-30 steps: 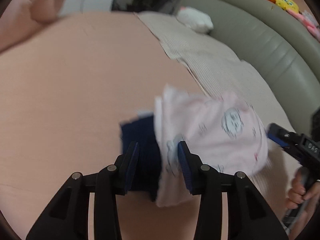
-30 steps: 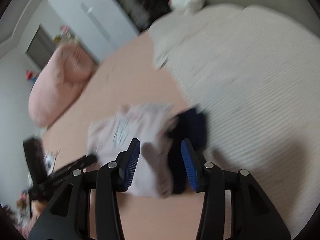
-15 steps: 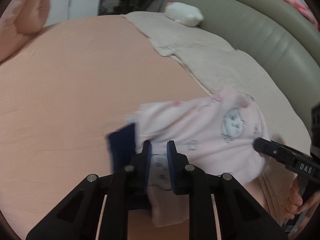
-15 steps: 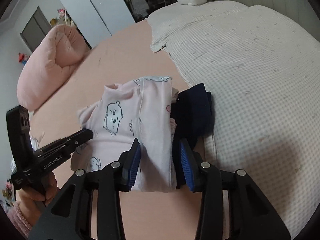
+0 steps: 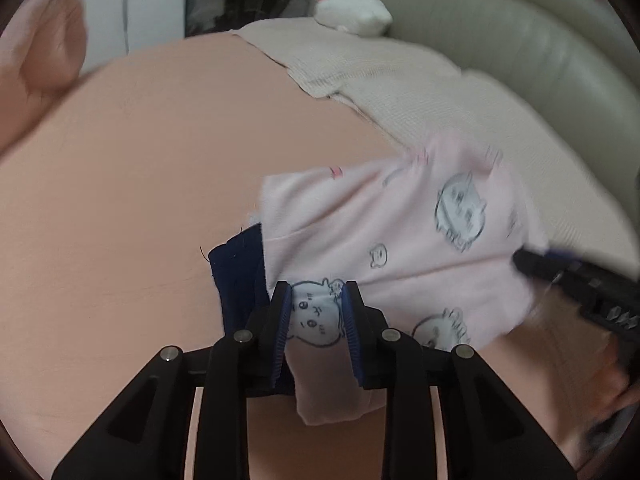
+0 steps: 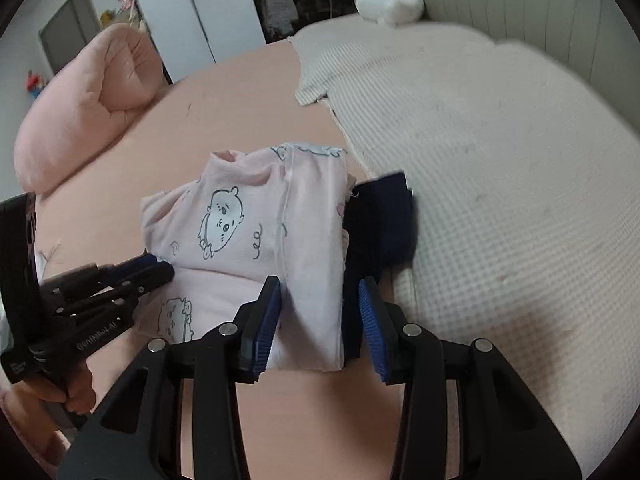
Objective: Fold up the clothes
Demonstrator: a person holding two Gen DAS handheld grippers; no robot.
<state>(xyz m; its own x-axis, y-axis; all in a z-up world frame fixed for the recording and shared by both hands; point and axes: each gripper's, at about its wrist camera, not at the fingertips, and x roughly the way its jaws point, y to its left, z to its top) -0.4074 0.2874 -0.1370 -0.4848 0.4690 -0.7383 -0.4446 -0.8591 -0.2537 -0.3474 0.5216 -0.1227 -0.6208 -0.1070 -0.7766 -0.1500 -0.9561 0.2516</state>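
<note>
Blue-padded fingers of the left gripper (image 5: 314, 318) are seen pinching a fold of the pink garment (image 5: 396, 236), with a navy cloth (image 5: 240, 276) just beside it at nine o'clock. The right gripper (image 6: 318, 320) is held partly spread around the garment's doubled edge and the navy cloth; whether its pads actually press cannot be told. The garment is spread between both tools above the peach sheet (image 5: 120, 184), with a beige blanket (image 6: 500, 160) at two o'clock. Soft, light, limp handling is expected; hold is best taken at seams or hems.
</note>
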